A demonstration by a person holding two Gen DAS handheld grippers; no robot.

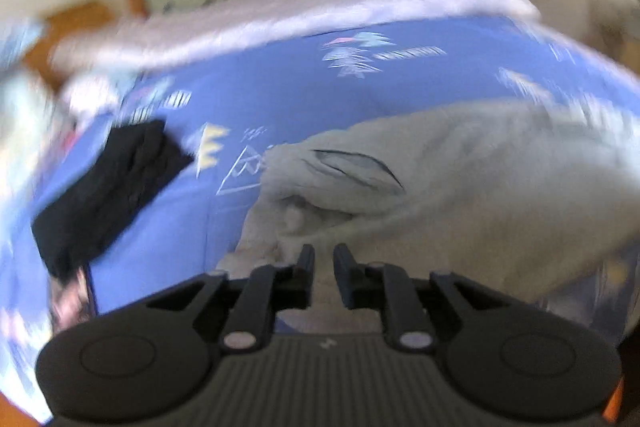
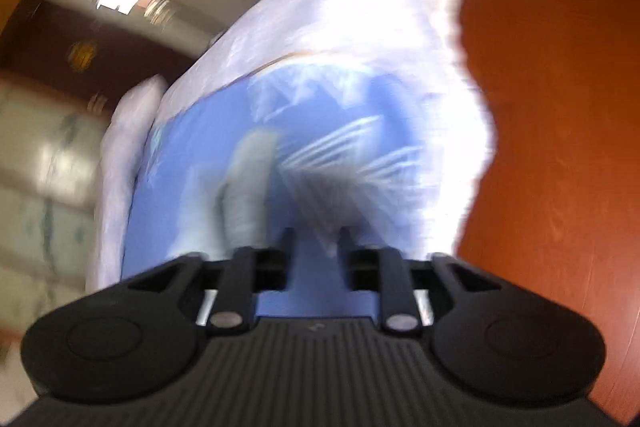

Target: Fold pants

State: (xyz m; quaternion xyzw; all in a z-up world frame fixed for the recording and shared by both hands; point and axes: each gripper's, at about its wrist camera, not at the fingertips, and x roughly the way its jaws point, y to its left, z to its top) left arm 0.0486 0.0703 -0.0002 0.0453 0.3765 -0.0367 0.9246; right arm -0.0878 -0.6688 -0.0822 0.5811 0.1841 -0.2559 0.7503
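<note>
Your left gripper (image 1: pixel 323 259) has its fingers (image 1: pixel 306 259) set narrow, with a slim gap between them and nothing pinched. The grey pants (image 1: pixel 440 195) lie bunched just ahead of those fingers and spread off to the right of them, a pocket slit showing on top. They rest on the bed's blue patterned sheet (image 1: pixel 280 83). To the left of the fingers, well apart from the pants, a folded black garment (image 1: pixel 108 183) sits on the same sheet. Beyond it all runs a pale lilac blanket (image 1: pixel 304 7) along the far edge.

Your right gripper (image 2: pixel 316 243) shows its fingers (image 2: pixel 286 247) apart at a moderate gap, holding nothing, over the blue sheet. A grey strip of the pants (image 2: pixel 244 187) lies ahead and left of them, heavily blurred. Orange-brown floor (image 2: pixel 560 107) fills the right side.
</note>
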